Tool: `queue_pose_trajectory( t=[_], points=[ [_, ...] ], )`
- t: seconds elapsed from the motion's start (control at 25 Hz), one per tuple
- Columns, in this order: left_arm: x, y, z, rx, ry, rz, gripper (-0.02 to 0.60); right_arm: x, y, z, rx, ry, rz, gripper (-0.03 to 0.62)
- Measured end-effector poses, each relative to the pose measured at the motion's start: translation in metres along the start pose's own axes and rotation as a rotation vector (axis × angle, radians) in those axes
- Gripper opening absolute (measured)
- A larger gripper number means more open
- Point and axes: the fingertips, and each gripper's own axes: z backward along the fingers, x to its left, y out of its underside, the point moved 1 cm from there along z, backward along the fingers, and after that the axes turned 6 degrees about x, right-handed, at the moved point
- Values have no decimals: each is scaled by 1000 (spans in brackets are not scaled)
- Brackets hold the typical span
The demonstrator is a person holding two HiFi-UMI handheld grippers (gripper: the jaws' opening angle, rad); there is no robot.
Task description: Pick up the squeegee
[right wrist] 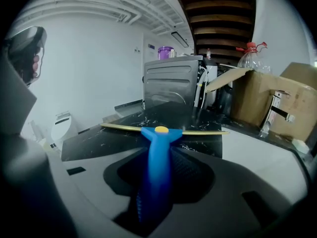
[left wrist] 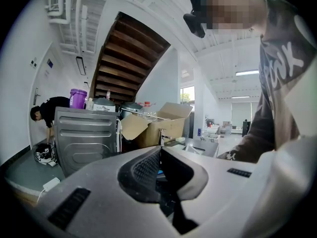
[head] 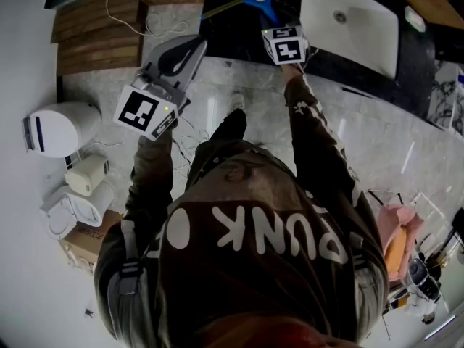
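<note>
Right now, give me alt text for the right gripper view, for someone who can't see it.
The right tongs grip the blue handle of a squeegee, its yellow blade crosswise over a black counter. Behind stand a grey appliance and a cardboard box.

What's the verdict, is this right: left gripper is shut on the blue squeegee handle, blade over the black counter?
Not quite. The right gripper, not the left, is shut on the blue handle of the squeegee, as the right gripper view shows. The blade is over the black counter, as stated. The left gripper is shut with nothing in it.
</note>
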Motion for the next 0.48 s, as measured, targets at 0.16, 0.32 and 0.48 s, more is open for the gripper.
queue_pose_trajectory(
  t=[0.16, 0.32, 0.48],
  points=[
    [-4, 0, 3, 3, -2, -2, 3, -3, 1, 8, -26, 7, -20, 145],
    [-9, 0, 4, 3, 3, -5, 3, -8, 1, 18, -53, 23, -30, 146],
    [-15, -4, 2, -4, 10, -15, 3, -14, -2, 29, -81, 35, -34, 146]
  ],
)
